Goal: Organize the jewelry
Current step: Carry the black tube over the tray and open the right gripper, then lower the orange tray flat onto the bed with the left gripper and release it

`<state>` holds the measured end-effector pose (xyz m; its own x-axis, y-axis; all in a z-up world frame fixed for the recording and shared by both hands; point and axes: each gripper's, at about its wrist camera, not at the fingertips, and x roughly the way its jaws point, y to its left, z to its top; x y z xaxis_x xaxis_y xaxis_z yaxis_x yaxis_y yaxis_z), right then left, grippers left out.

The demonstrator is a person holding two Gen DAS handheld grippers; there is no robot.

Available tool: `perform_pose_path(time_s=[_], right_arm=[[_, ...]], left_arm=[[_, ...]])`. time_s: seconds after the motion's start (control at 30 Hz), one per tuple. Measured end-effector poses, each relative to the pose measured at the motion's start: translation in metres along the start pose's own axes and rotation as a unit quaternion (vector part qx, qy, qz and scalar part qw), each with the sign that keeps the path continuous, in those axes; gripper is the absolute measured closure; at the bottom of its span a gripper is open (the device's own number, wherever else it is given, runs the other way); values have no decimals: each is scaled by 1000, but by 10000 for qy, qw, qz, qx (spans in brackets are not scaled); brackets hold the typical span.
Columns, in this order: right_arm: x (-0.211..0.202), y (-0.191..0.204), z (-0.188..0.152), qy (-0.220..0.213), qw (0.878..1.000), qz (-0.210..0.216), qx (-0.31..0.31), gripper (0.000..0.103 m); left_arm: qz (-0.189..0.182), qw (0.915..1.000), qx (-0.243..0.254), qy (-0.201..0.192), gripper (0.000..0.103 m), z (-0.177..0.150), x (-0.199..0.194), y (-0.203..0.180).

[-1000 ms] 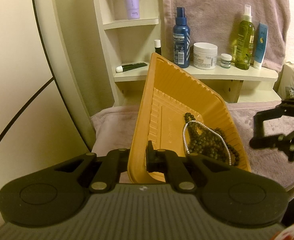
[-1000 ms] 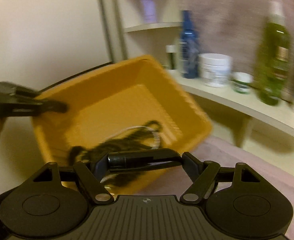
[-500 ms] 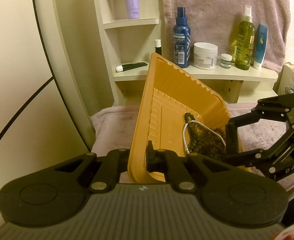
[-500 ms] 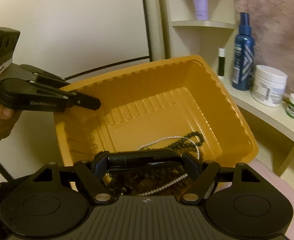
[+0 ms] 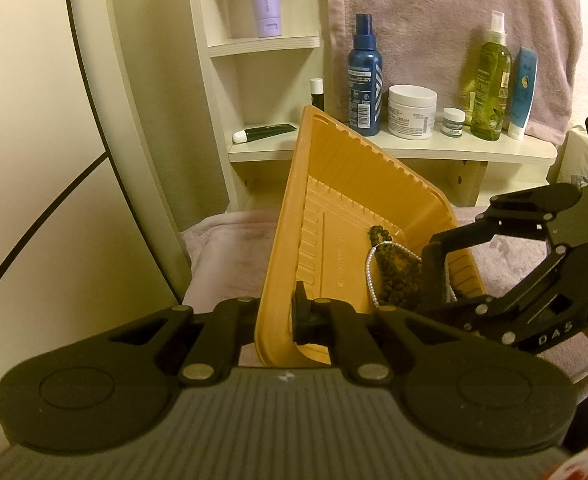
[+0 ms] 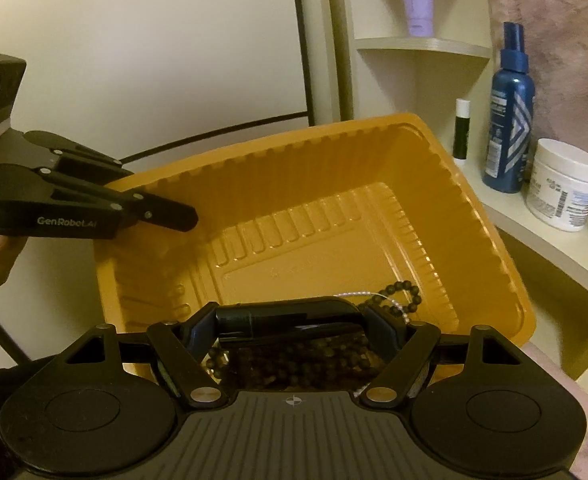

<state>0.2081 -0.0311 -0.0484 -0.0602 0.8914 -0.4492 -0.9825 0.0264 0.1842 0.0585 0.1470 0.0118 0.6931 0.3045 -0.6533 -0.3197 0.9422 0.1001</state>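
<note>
A yellow plastic tray [image 5: 354, 200] [image 6: 334, 200] stands tilted up on its edge. My left gripper [image 5: 285, 314] [image 6: 181, 216] is shut on its near rim. A dark bead necklace [image 5: 398, 280] [image 6: 402, 289] and a thin pearl chain [image 5: 370, 276] [image 6: 354, 294] lie heaped in the tray's low corner. My right gripper [image 6: 289, 316] [image 5: 434, 276] reaches into that corner just over the beads. It is shut on a black cylinder [image 6: 285, 314] that spans the gap between its fingers. The cylinder hides part of the heap.
The tray rests on a pink towel [image 5: 229, 248]. Behind it a pale shelf [image 5: 414, 150] carries a blue spray bottle [image 5: 364, 84], a white jar [image 5: 412, 112], a green bottle [image 5: 490, 88] and tubes. A curved pale panel [image 5: 53, 160] rises at the left.
My right gripper, with the black cylinder, has come in from the right to the tray's low corner over the beads. The left gripper and the tray have stayed put.
</note>
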Motion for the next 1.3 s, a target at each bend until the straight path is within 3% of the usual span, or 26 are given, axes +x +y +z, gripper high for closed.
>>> perform_pose_path(time_s=[0.2, 0.53, 0.77, 1.03, 1.3], right_arm=[[-7, -2, -1, -258, 9992, -71, 296, 19], [-50, -15, -16, -662, 9903, -799, 921, 18], [-78, -22, -43, -859, 9761, -1157, 1624, 18], [-100, -17, -62, -910, 9634, -1559, 1981, 18], [-115, -6, -89, -899, 9436, -1954, 2516, 18]], left_arm=[[-13, 10000, -42, 10, 97, 0, 1, 2], [-36, 10000, -90, 8, 97, -1, 2, 3], [-191, 9994, -297, 28, 97, -3, 6, 13], [-332, 9981, -501, 146, 97, -7, 17, 26], [-839, 9909, -1026, 237, 97, -20, 34, 57]])
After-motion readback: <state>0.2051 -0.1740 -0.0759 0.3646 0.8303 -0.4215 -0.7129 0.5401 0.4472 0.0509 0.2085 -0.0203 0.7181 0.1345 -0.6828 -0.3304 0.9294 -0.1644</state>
